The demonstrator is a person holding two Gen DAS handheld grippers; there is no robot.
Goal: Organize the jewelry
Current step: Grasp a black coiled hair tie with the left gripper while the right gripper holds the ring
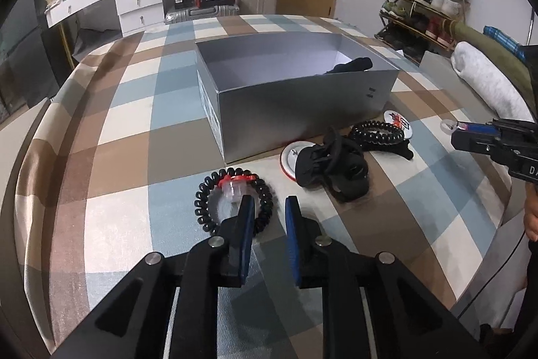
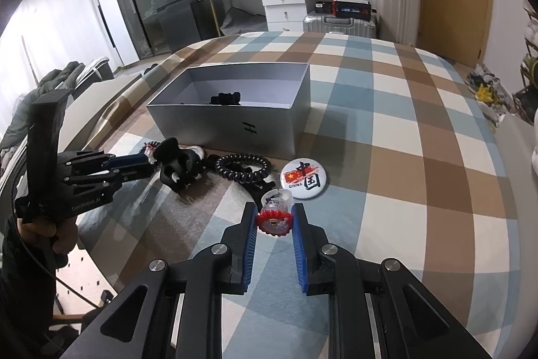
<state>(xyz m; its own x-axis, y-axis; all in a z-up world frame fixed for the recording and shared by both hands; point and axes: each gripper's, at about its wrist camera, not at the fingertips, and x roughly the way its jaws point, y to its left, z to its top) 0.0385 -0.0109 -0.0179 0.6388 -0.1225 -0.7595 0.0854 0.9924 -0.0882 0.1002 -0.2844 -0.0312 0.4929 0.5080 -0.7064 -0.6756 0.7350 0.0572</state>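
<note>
Your R gripper (image 2: 274,207) is clamping the plastic ring (image 2: 274,220) above the bed (image 2: 403,157), near the box (image 2: 218,123). It's looking light, hard, slick & prob brittle, so grip the red rim gently. L gripper (image 1: 269,199) is sitting narrowly apart, empty, by the coil tie (image 1: 201,201).

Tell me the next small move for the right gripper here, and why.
Probably lift the toy ring clear of the bedspread and start toward the silver box. The right gripper has its fingers closed on the ring, and the box stands open ahead and to the left, with a black item already inside.
</note>
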